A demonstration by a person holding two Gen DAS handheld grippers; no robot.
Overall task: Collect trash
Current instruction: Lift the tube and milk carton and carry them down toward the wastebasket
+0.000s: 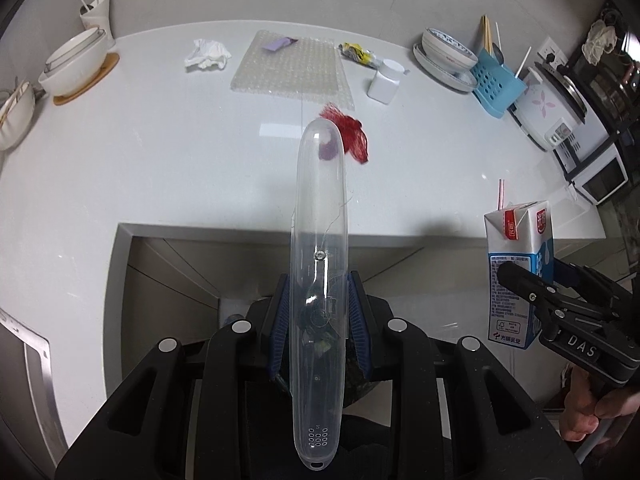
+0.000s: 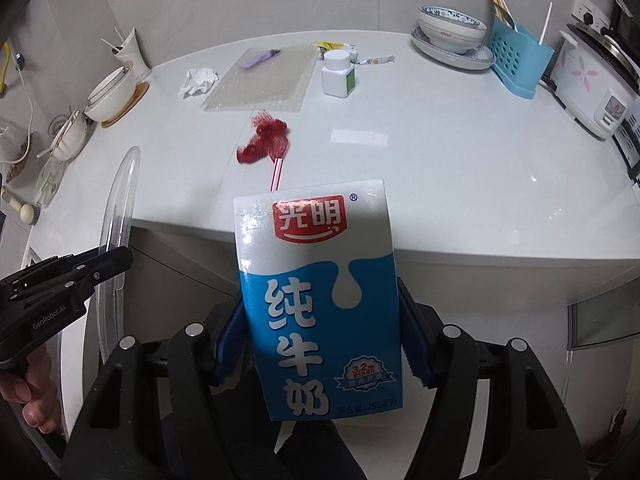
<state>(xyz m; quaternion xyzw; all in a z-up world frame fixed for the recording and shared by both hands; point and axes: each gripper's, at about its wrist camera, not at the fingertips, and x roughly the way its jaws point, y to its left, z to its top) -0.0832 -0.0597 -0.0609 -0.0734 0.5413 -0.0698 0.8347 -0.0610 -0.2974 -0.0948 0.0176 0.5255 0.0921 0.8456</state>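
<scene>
Hiding its hand-held gripper (image 2: 322, 344) pads: milk carton (image 2: 320, 300), bottom unseen.

The left gripper (image 1: 319, 312) clamps a long clear plastic case (image 1: 319, 280) — upright, over the desk (image 1: 160, 160) edge. Right gripper (image 1: 524, 280) grips a milk carton (image 1: 516, 256) — straw up.

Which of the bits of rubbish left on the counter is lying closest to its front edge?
The red mesh netting. It lies alone in the middle of the counter, while the crumpled tissue, bubble wrap and yellow wrapper sit further back by the wall.
</scene>
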